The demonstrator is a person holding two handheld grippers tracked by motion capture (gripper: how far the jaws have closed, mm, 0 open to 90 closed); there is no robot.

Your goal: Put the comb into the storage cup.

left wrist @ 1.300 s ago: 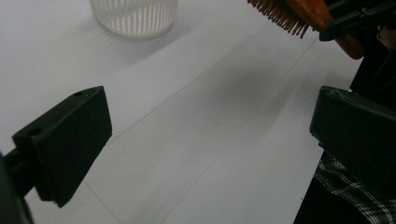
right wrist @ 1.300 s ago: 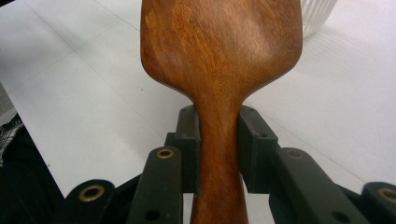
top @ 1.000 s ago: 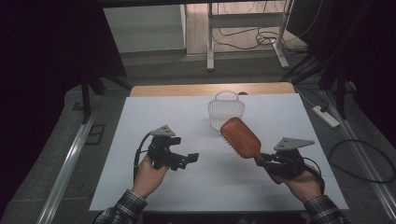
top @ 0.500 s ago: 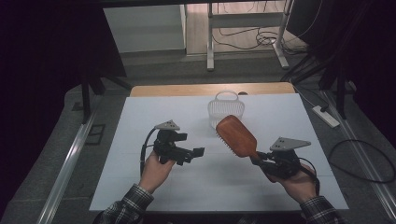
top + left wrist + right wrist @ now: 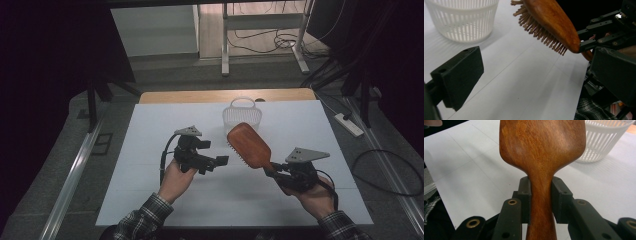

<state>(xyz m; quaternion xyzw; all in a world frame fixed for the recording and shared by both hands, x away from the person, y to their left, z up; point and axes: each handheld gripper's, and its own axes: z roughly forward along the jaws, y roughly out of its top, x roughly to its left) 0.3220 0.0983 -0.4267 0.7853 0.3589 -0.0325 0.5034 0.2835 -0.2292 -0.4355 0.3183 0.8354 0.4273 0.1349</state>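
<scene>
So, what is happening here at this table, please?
A person sits at a white table with tongs in each hand. The right tongs are shut on the handle of a wooden hairbrush and hold it in the air, bristles facing left and down. The left tongs are open, hold nothing, and point toward the brush without touching it. A white slatted basket stands on the table just beyond the brush; nothing can be seen inside it from here.
</scene>
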